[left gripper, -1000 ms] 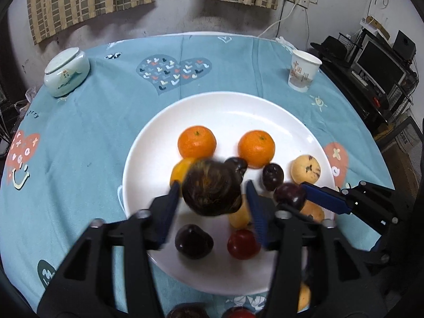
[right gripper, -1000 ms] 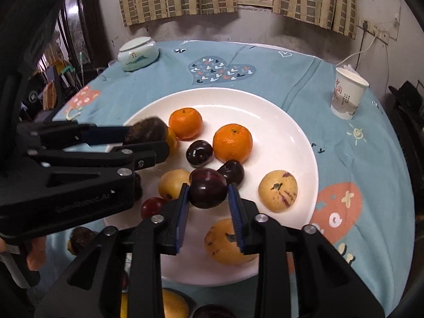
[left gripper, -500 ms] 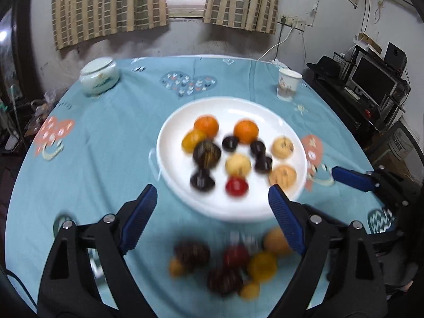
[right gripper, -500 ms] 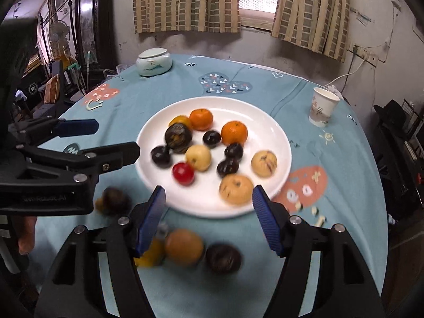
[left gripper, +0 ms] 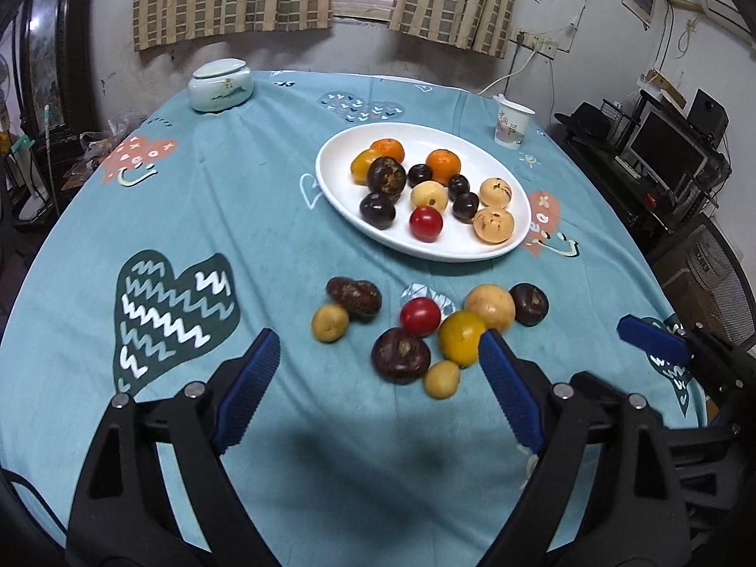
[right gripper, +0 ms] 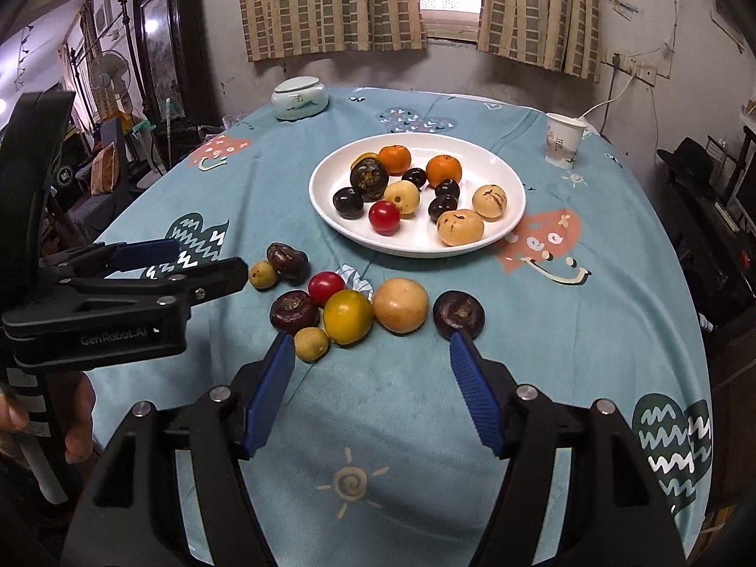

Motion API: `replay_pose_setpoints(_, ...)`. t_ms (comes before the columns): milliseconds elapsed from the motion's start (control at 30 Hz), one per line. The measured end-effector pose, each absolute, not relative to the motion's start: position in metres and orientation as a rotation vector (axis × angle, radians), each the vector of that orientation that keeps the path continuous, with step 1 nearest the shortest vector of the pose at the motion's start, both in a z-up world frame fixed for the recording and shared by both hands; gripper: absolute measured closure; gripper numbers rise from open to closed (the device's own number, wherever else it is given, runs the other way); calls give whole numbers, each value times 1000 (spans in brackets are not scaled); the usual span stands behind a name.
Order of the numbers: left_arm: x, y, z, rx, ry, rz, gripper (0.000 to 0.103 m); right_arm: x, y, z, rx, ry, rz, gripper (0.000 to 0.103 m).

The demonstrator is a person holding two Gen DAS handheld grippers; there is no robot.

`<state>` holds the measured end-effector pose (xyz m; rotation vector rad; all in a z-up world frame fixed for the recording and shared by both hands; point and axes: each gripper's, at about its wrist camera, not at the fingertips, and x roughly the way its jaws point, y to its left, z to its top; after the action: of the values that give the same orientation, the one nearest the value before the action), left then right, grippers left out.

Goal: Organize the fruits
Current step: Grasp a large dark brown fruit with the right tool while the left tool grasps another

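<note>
Left gripper (left gripper: 378, 354): we hold it above the near part of the table, jaws spread wide with nothing between the ribbed blue pads; the loose fruit lies just ahead of it.
Right gripper (right gripper: 371, 354): also released and empty, black frame with the same ribbed blue pads, held over the near cloth beside the left one.
Plate (right gripper: 512, 208): white, glossy, oval and shallow, standing at mid-table beyond the loose fruit.
Fruit on the plate: two dimpled oranges (right gripper: 396, 158), a smooth red fruit (right gripper: 384, 217), several small shiny dark plums (right gripper: 348, 202), a rough dark brown fruit (right gripper: 369, 178), a pale yellow fruit with a hole in it (right gripper: 402, 197) and two tan speckled fruits (right gripper: 460, 227).
Loose fruit on the cloth: a yellow fruit (right gripper: 348, 316) touching a small tan one (right gripper: 311, 344), a red one (right gripper: 326, 287) and a large round tan one (right gripper: 400, 304); three wrinkled dark brown fruits (right gripper: 459, 314) lie around them, and one more small tan fruit (right gripper: 263, 274) sits at the left end.
Tablecloth (left gripper: 212, 179): soft teal fabric, slightly creased, printed with hearts, suns and smiling faces, over a round table.
Around: a paper cup (right gripper: 563, 140) stands right of the plate, well apart from the fruit; a round pale ceramic jar with a lid (right gripper: 300, 98) stands at the far left edge.
In the way: we see nothing lying between either gripper and the loose fruit.
Behind: striped curtains (right gripper: 330, 0) hang over a window on a stained wall.
</note>
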<state>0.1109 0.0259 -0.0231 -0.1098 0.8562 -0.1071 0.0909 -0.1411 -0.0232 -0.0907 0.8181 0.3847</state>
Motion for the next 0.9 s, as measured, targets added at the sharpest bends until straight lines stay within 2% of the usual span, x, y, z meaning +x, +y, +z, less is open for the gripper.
replay_pose_setpoints(333, 106, 58, -37, -115, 879, -24, 15, 122, -174, -57, -27, 903, 327, 34)
replay_pose_setpoints(733, 112, 73, -54, -77, 922, 16, 15, 185, -168, -105, -144, 991, 305, 35)
replay_pose_setpoints(833, 117, 71, -59, -74, 934, 16, 15, 193, -166, -110, -159, 976, 314, 52)
replay_pose_setpoints(867, 119, 70, -61, -72, 942, 16, 15, 194, -165, -109, -163, 971, 330, 62)
replay_pose_setpoints(900, 120, 69, -62, -71, 946, 14, 15, 194, -163, -108, -171, 977, 332, 62)
